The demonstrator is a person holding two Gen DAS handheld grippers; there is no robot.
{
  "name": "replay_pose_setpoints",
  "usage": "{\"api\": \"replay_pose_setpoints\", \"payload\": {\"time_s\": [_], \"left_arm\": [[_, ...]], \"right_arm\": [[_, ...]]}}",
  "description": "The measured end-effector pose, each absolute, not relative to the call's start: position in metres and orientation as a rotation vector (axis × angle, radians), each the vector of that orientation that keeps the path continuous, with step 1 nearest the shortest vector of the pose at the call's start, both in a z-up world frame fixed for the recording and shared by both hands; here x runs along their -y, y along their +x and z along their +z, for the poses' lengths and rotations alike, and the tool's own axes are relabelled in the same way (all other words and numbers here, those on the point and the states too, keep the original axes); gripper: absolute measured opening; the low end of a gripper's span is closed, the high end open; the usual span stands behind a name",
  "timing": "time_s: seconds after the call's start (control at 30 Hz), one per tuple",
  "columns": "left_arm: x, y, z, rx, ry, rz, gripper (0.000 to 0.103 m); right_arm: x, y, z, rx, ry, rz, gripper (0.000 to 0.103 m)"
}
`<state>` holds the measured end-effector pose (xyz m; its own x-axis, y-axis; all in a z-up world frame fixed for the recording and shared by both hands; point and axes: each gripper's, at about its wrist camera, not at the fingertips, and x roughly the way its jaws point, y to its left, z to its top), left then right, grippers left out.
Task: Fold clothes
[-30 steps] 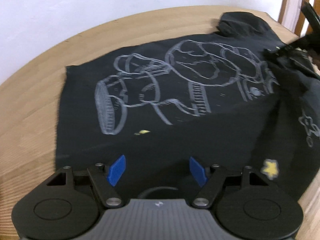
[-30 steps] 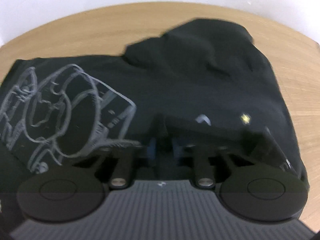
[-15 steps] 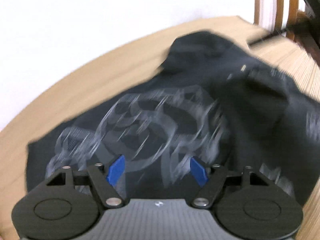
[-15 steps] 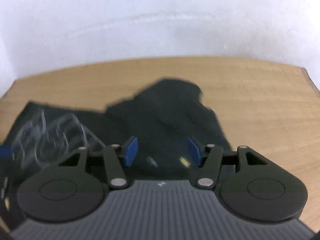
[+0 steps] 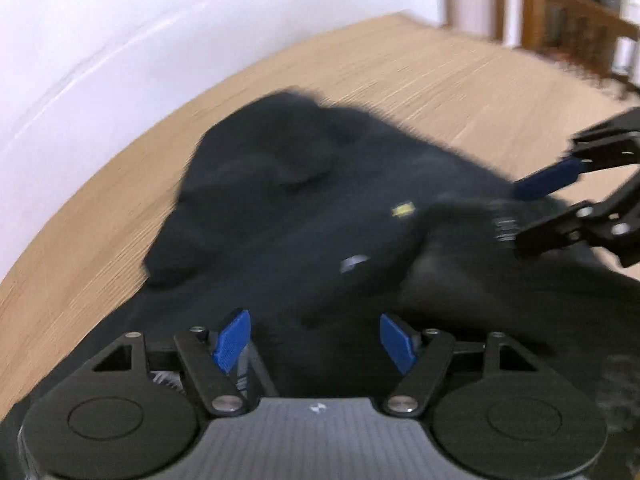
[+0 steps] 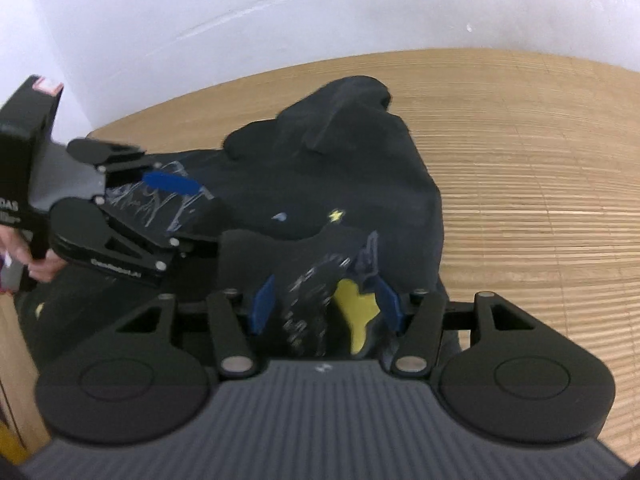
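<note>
On the left side of the right wrist view I see my left claw (image 6: 176, 196) over the black shirt (image 6: 360, 168). A hand (image 6: 36, 268) holds its body at the left edge. Its blue pads stand wide apart; in its own view the left claw (image 5: 316, 342) has only dark cloth below the gap, and I cannot see the pads pressing on anything.

The shirt lies on the wooden desk (image 6: 540, 184), in a bunched heap, with one lump of cloth at the far end, near the white wall (image 6: 280, 12). A small yellow mark (image 6: 336, 215) shows on the cloth in the middle.

In the near middle of the right wrist view my right claw (image 6: 326, 312) is partly open. A fold of the shirt with white print and a yellow patch (image 6: 358, 314) stands between its blue pads. The picture is blurred here, so I cannot tell surely whether the pads press on it.

On the right, the desk is bare wood. In the left wrist view the right claw (image 5: 536, 208) comes in from the right edge, and a wooden chair (image 5: 580, 28) stands far behind.
</note>
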<state>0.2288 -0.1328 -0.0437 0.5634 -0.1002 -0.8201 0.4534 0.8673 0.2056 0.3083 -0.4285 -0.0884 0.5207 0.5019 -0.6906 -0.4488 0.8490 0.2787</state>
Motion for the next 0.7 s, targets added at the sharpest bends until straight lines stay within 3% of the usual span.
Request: {"api": "replay_pose_setpoints", "payload": {"time_s": [0.2, 0.27, 0.3, 0.33, 0.5, 0.7], "left_arm": [[0.082, 0.226, -0.05, -1.028, 0.252, -0.268, 0.076], [0.072, 0.221, -0.047, -1.023, 0.27, -0.238, 0.076], [0.064, 0.215, -0.042, -1.008, 0.289, -0.213, 0.076], [0.054, 0.209, -0.038, -0.995, 0.311, -0.183, 0.076], [-0.021, 0.164, -0.024, -1.002, 0.407, -0.022, 0.076], [-0.089, 0.115, -0.021, -1.04, 0.305, 0.077, 0.077]], "right_arm": [[0.416, 0.337, -0.112, -0.92, 0.14, 0.638, 0.06], [0.41, 0.34, -0.113, -0.891, 0.149, 0.625, 0.056], [0.408, 0.34, -0.113, -0.877, 0.155, 0.619, 0.034], [0.406, 0.339, -0.112, -0.857, 0.16, 0.626, 0.003], [0.419, 0.304, -0.07, -0.699, 0.308, 0.713, 0.005], [0.416, 0.212, -0.013, -0.614, 0.375, 0.887, 0.005]]}}
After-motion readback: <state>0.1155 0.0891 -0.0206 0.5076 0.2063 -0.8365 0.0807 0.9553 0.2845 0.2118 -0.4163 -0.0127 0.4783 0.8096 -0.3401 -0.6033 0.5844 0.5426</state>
